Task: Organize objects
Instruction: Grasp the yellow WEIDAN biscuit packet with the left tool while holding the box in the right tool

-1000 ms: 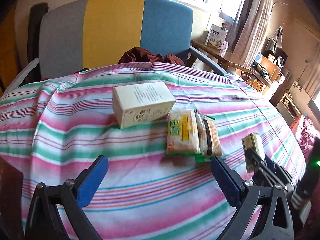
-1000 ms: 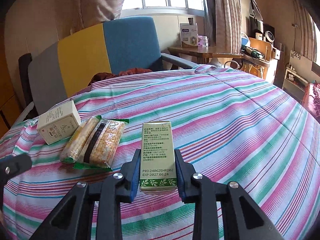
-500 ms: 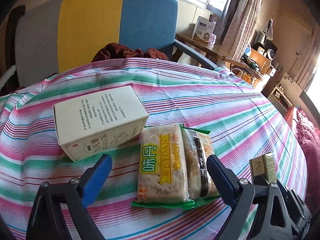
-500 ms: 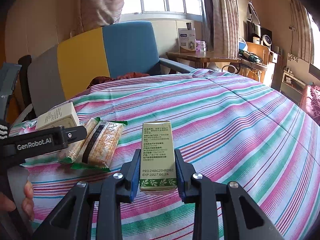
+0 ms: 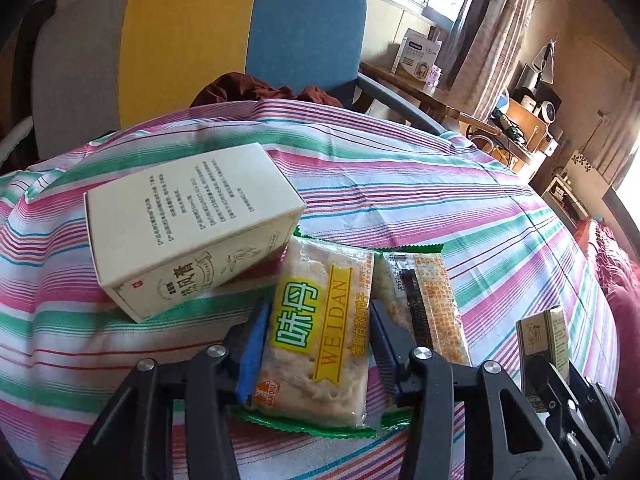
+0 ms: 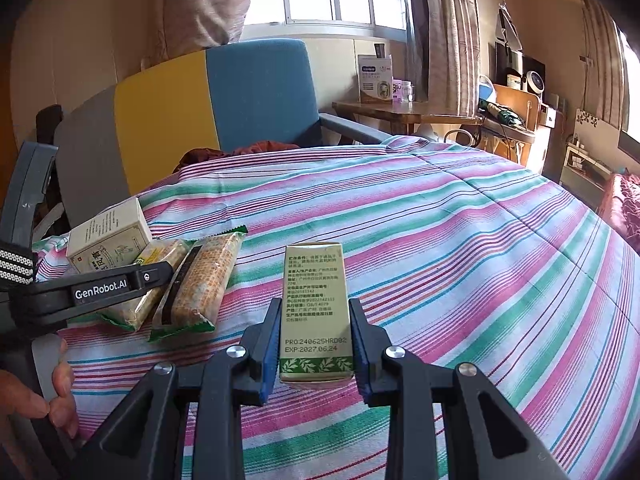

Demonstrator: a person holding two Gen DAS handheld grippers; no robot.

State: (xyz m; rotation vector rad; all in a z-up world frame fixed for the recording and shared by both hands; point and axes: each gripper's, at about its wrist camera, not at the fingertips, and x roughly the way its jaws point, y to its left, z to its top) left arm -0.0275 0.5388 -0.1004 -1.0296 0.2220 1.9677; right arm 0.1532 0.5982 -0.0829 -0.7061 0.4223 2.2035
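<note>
Two risks from here. Left gripper (image 5: 318,354): jaws closing around the near end of the yellow-label WEIDAN cracker pack (image 5: 320,332), blue pads on both long edges. The soft wrapper may buckle or slip out when lifted, and the far-side pad sits tight against the second cracker pack (image 5: 424,308), so it could snag that wrapper and drag it along. The cream medicine box (image 5: 188,224) touches the pack's far-left corner and may get nudged too.

Right gripper (image 6: 316,346) is clamped on the near end of the green carton (image 6: 316,308); held only at that end, the carton could pivot.

WEIDAN pack: flat on the striped tablecloth (image 5: 400,192), near-left of the table, long axis running near to far, leaning slightly left at the far end. Green carton: centre of the cloth, long axis near to far, date print at the near end.
</note>
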